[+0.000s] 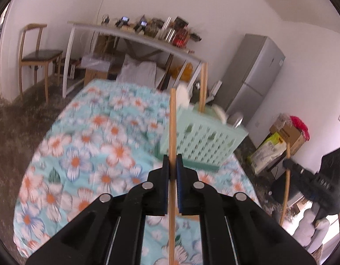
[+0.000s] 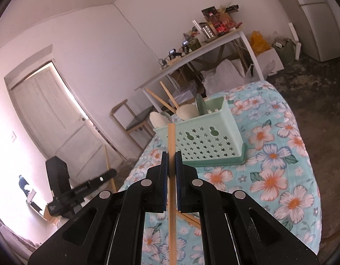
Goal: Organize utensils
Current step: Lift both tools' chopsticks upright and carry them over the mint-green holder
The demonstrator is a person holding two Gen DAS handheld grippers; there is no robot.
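Note:
My left gripper (image 1: pixel 172 161) is shut on a wooden chopstick (image 1: pixel 172 119) that stands upright between its pads, above the flowered tablecloth (image 1: pixel 92 145). Just ahead and to the right sits a mint green perforated basket (image 1: pixel 203 141) holding white spoons (image 1: pixel 183 97) and another chopstick (image 1: pixel 203 88). My right gripper (image 2: pixel 171 156) is shut on a second chopstick (image 2: pixel 171 139), close in front of the same basket (image 2: pixel 205 141). Each gripper shows in the other's view, off the table's side, gripping its stick: the right gripper (image 1: pixel 288 163) and the left gripper (image 2: pixel 113 173). Loose chopsticks (image 2: pixel 188 218) lie on the cloth under the right gripper.
A white desk (image 1: pixel 134 35) crowded with bottles and gadgets stands behind the table, with bags and boxes beneath it. A wooden chair (image 1: pixel 35 55) is at the left, a grey fridge (image 1: pixel 254 77) at the right, and cardboard boxes (image 1: pixel 287 134) on the floor. A white door (image 2: pixel 50 114) is beyond.

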